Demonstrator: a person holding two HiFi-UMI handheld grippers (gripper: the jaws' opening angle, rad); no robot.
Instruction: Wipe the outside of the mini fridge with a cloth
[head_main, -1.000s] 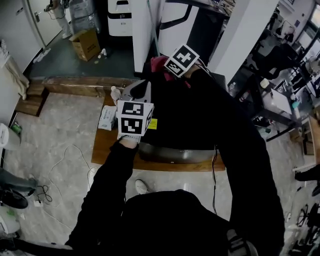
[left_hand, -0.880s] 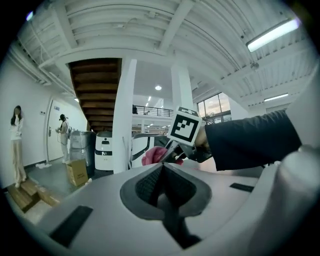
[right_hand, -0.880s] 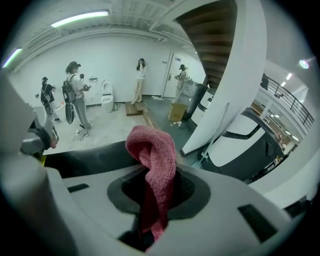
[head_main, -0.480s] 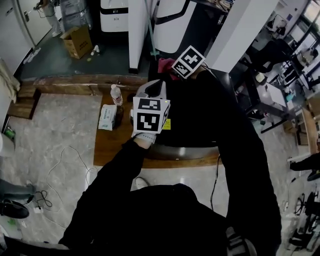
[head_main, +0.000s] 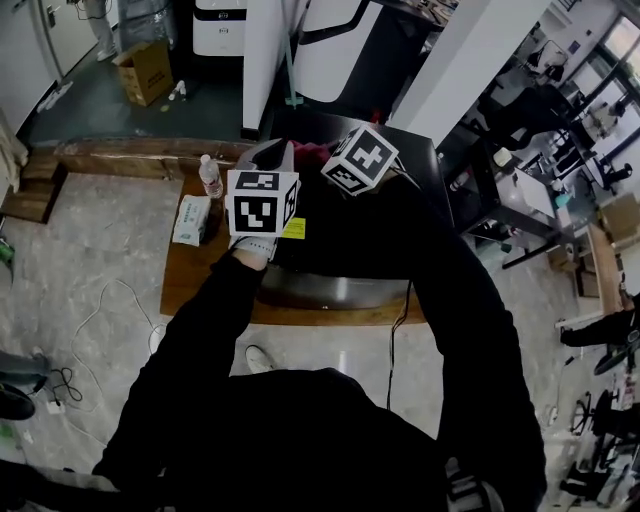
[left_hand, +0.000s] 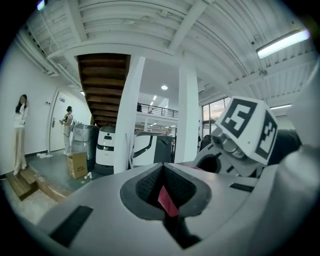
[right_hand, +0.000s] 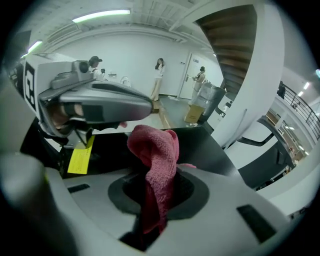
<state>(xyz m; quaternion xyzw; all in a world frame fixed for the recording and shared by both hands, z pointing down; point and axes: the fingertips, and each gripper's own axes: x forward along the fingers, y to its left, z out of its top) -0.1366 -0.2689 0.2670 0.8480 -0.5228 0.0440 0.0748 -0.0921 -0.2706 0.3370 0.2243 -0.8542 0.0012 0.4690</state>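
Your right gripper (right_hand: 159, 195) is clamped on the pink cloth (right_hand: 152, 150). The free end is bunched over the mini fridge (right_hand: 205, 145) top, toward its far side, likely gathered for wiping. Your left gripper (left_hand: 162, 172), just left, has its jaws together with a pink sliver between them. It is probably tidying the cloth.

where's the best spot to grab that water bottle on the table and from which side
Take the water bottle around its mid-body, jaws level, coming from the person's left. It stands upright on the wooden table, the mini fridge looks close on its right, and the white packet lies nearer the person.
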